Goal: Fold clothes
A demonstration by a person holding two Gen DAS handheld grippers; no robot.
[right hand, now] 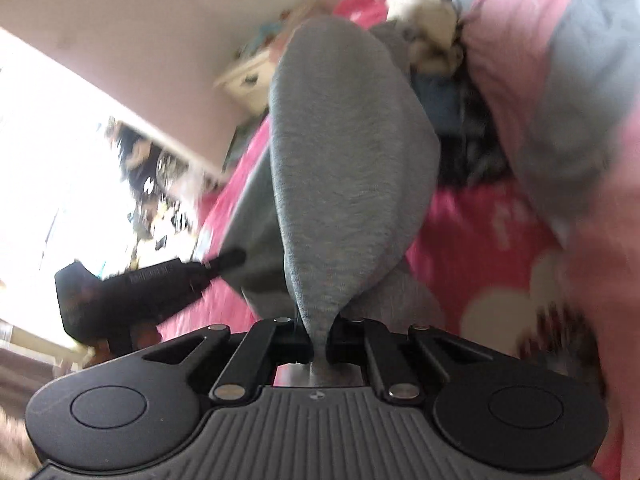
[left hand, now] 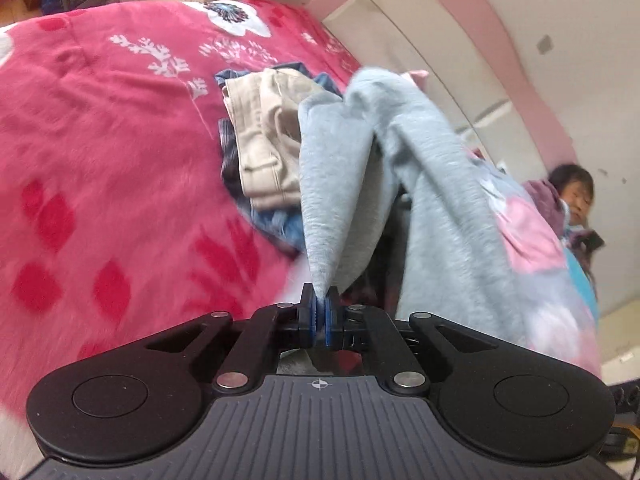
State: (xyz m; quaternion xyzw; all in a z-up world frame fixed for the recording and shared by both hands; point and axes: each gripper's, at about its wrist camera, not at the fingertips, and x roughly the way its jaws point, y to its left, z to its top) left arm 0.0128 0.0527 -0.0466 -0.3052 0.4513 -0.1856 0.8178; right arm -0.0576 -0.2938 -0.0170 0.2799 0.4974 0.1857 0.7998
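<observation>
clearly the biggest risk now is the grey garment (left hand: pixel 432 184) slipping free: each gripper pinches only a narrow bunched tip of cloth, so a sharp tug apart or the weight of the hanging fabric could pull it out, and the loose part might drag across the pile of clothes (left hand: pixel 264 152) behind it and scatter it. the left gripper (left hand: pixel 320 308) has its jaws pressed together on a pointed fold of the garment, which rises straight up from the pads and drapes away to the right above the red blanket (left hand: pixel 100 152). the right gripper (right hand: pixel 319 334) is likewise clamped on a gathered end of the same grey cloth, which balloons upward just ahead of it, with the pink and grey quilt (right hand: pixel 560 80) lying beyond.
</observation>
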